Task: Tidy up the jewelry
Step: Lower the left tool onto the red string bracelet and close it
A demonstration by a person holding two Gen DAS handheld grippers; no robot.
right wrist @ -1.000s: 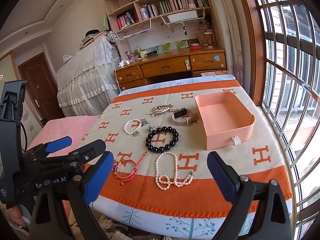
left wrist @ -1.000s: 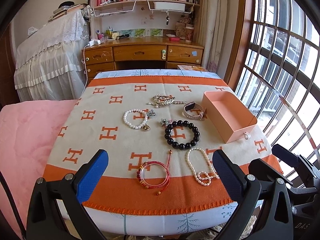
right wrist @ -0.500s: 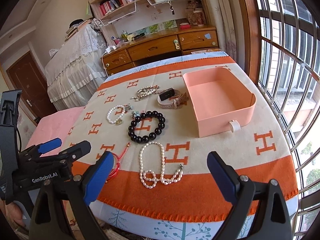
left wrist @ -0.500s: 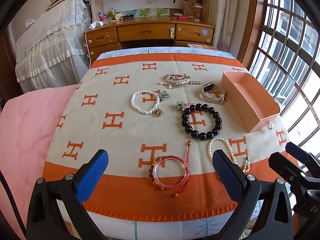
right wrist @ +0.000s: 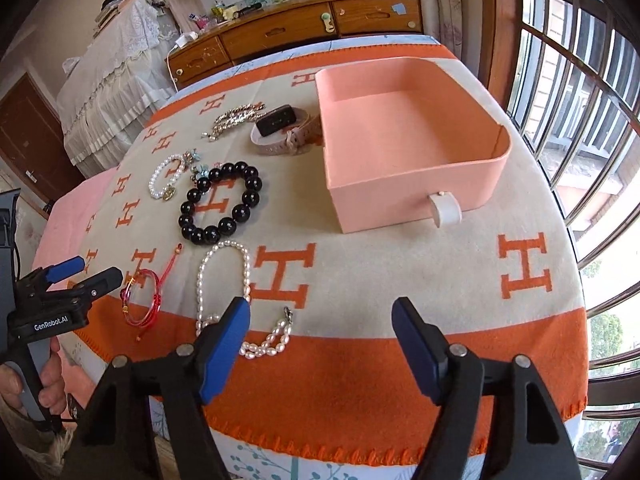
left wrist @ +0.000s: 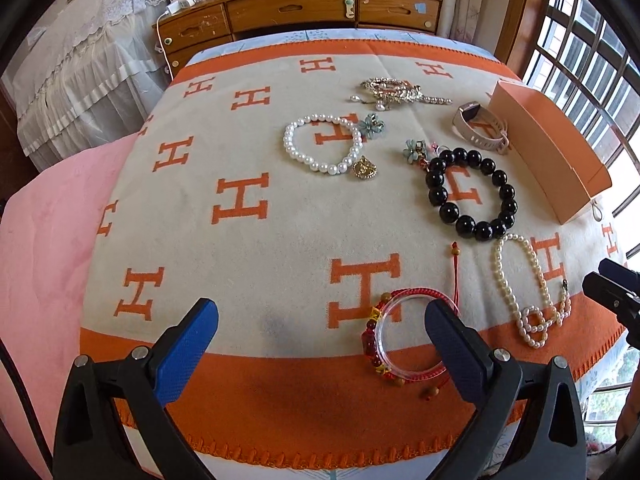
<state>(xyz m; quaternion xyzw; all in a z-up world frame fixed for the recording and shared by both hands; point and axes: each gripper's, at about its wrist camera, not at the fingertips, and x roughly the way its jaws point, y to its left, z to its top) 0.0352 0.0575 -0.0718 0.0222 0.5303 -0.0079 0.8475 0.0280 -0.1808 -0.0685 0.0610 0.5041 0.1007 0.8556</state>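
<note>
Two grippers — left gripper (left wrist: 320, 332) wide apart, empty | right gripper (right wrist: 320, 330) just narrowing (nothing held)

Both grippers — left gripper (left wrist: 320, 338), right gripper (right wrist: 320, 338) — share one build: black plastic arms, blue textured pads, silver screws at the pivots. White "GenRobot.AI" lettering marks the left unit's body.

Left hand-held gripper (left wrist: 320, 334) tilted down, jaws apart; right hand-held gripper (right wrist: 322, 334) just narrowing, nothing between.
</note>
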